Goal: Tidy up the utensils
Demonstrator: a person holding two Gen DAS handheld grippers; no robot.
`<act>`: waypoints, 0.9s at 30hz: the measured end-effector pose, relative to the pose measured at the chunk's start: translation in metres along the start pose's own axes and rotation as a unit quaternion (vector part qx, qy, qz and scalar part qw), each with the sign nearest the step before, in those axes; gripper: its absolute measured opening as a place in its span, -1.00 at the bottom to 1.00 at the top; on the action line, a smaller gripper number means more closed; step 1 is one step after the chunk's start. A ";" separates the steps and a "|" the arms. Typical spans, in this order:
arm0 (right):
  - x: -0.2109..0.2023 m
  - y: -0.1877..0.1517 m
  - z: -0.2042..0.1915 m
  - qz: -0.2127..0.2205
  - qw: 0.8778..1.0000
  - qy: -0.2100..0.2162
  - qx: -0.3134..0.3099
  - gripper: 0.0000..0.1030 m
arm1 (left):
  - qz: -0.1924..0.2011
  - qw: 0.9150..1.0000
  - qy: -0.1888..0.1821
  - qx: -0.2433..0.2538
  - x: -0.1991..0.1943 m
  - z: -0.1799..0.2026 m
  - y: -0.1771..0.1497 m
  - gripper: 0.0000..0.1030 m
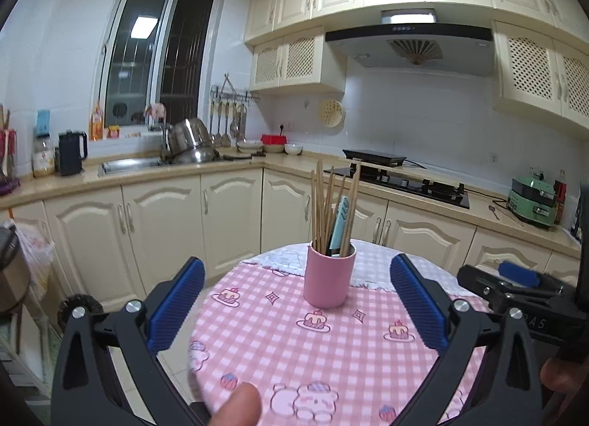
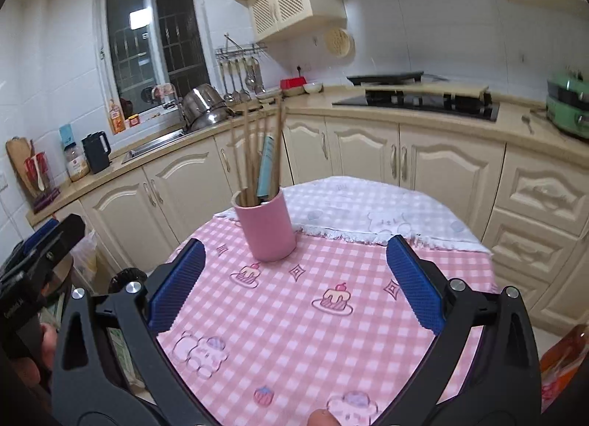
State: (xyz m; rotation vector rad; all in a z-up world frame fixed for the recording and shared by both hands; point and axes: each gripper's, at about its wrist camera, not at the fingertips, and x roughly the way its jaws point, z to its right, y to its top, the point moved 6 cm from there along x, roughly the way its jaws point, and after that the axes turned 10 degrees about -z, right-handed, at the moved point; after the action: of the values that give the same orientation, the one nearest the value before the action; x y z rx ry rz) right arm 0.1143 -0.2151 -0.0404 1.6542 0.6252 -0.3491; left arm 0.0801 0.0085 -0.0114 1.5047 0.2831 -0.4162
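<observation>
— From the left wrist, what lies ahead of you?

— My left gripper (image 1: 296, 304) stands with its blue ribbed pads wide apart and nothing between them; straight ahead, a touch right of the midline, the pink cylindrical cup (image 1: 328, 275) stands upright on the round tabletop with the pink checked cloth (image 1: 294, 359); out of the cup rise the pale wooden chopsticks (image 1: 324, 205) and a light blue flat-handled utensil (image 1: 340, 223), their long axes near vertical, fanning slightly; at the right edge of this view I see my right gripper (image 1: 515, 278) from the side, level with the cup.

— And from the right wrist?

— My right gripper (image 2: 294, 282) is likewise spread, holding nothing; here the pink cylindrical cup (image 2: 267, 229) sits ahead and left of the midline, just beyond my left pad's tip, near the seam where a white checked cloth (image 2: 368, 212) overlaps the pink one; the chopsticks (image 2: 254, 153) lean a little, blurred; the blue utensil (image 2: 267, 164) stands among them.

— So which hand is better placed?

— I judge both near, with neither touching; the cup lies between them, more centred for the left; any grasp on the sticks must come side-on to upright shafts; I see no loose utensil on the cloth.
</observation>
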 end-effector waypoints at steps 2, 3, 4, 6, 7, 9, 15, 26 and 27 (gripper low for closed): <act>-0.021 -0.002 -0.010 0.017 1.000 -0.004 -0.014 0.88 | 0.010 1.000 0.006 0.010 -0.021 0.006 0.000 0.91; -0.029 -0.002 -0.015 0.023 1.000 -0.004 -0.018 0.88 | 0.016 1.000 0.011 0.014 -0.032 0.009 0.000 0.91; -0.038 -0.001 -0.020 0.030 0.999 -0.004 -0.023 0.88 | 0.019 1.000 0.017 0.016 -0.040 0.010 0.001 0.91; -0.050 0.002 -0.026 0.040 0.999 -0.006 -0.028 0.88 | 0.019 0.999 0.024 0.015 -0.055 0.011 0.001 0.91; -0.054 0.003 -0.028 0.044 0.999 -0.007 -0.028 0.88 | 0.016 1.000 0.023 0.012 -0.060 0.011 0.002 0.91; -0.063 0.005 -0.034 0.052 0.998 -0.003 -0.031 0.88 | 0.015 1.000 0.024 0.008 -0.069 0.010 0.003 0.91; -0.081 0.005 -0.040 0.071 0.997 -0.011 -0.035 0.88 | 0.019 0.999 0.036 0.003 -0.090 0.005 0.005 0.91; -0.086 0.002 -0.047 0.074 0.997 -0.008 -0.037 0.88 | 0.023 0.999 0.036 -0.004 -0.096 0.005 0.010 0.91; -0.086 0.002 -0.047 0.074 0.997 -0.008 -0.037 0.88 | 0.022 0.999 0.036 -0.003 -0.095 0.006 0.009 0.91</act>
State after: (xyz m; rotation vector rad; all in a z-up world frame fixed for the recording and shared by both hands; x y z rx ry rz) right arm 0.0408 -0.1871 0.0174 1.6140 0.4959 -0.2284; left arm -0.0013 0.0116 0.0381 1.5184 0.3083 -0.3266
